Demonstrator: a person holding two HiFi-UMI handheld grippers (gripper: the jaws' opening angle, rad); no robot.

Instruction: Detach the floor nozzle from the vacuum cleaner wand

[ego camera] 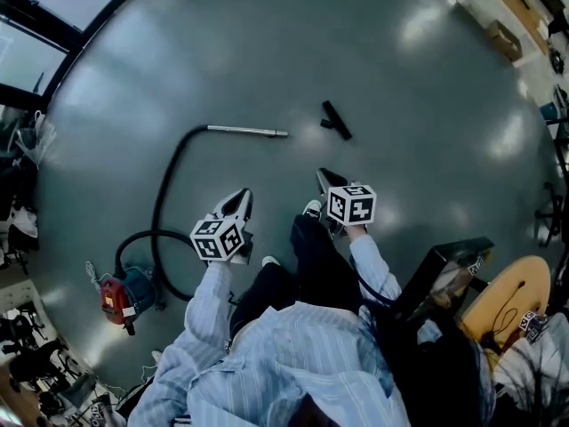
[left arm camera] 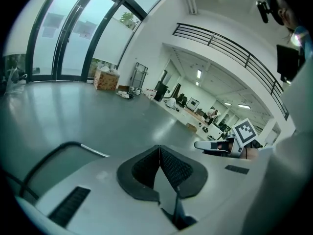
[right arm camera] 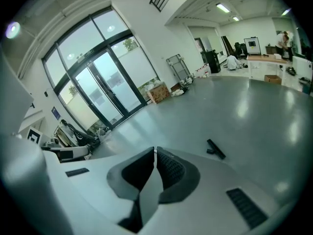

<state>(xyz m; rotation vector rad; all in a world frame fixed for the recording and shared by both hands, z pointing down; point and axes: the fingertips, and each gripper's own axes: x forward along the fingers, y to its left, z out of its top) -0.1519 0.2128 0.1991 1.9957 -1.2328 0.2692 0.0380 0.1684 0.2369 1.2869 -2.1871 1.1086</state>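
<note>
The black floor nozzle (ego camera: 336, 120) lies by itself on the grey floor, apart from the silver wand (ego camera: 247, 132). It shows small in the right gripper view as the nozzle (right arm camera: 215, 149). A black hose (ego camera: 163, 205) curves from the wand to the red and blue vacuum body (ego camera: 124, 294). Part of the wand (left arm camera: 95, 152) and hose shows low left in the left gripper view. My left gripper (ego camera: 240, 198) and right gripper (ego camera: 324, 178) are held up in front of the person, well short of the parts. Both are shut with nothing between the jaws.
The person's dark trouser legs and shoes (ego camera: 312, 208) stand between the grippers. A black chair (ego camera: 449, 269) and a round wooden board (ego camera: 511, 296) are at the right. Bags and clutter (ego camera: 22, 229) line the left wall by the windows. A cardboard box (ego camera: 503, 39) sits far right.
</note>
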